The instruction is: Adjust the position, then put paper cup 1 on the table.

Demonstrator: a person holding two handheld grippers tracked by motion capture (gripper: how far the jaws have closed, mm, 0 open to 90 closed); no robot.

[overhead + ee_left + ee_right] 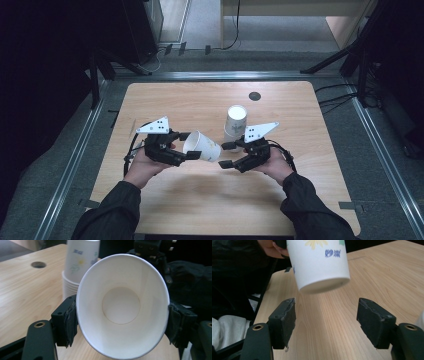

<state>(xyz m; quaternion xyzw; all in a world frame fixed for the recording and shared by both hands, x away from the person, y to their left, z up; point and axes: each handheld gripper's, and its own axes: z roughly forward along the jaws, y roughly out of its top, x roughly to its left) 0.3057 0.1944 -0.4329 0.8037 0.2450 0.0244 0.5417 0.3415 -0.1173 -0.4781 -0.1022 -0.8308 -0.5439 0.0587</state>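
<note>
Place: above the middle of the light wooden table [165, 205], a white paper cup with a printed flower and blue characters [202, 147] is held on its side, lifted clear of the wood, between the two hands.

Left gripper [189, 145]: its jaws are closed on the rim of the cup, one pad [68, 322] on each side of the mouth, and the mouth is pressed from round into an oval (this is seen well in the left gripper view, where the inside and the round bottom of the cup [121, 305] are looked into).

Right gripper [226, 155]: its jaws are spread apart and nothing is held between them; the base of the cup [322, 270] hangs just above and before the pads [284, 320], apart from them.

Stack: a stack of white paper cups [235, 122] stands upright on the table behind the right gripper, near the held cup but not touching it.

Table mark: a small dark round hole [255, 96] is seen in the far part of the table.

Handling: the cup is judged very light, thin and soft; the wall is bent easily, as the oval mouth shows, and it can be creased if more force is given. The paper is not slippery for rubber pads.

Where to hold: the rolled rim and the bottom ring are judged the stiffest parts, so a light hold near the base, across the wall, is advised for the right gripper.
</note>
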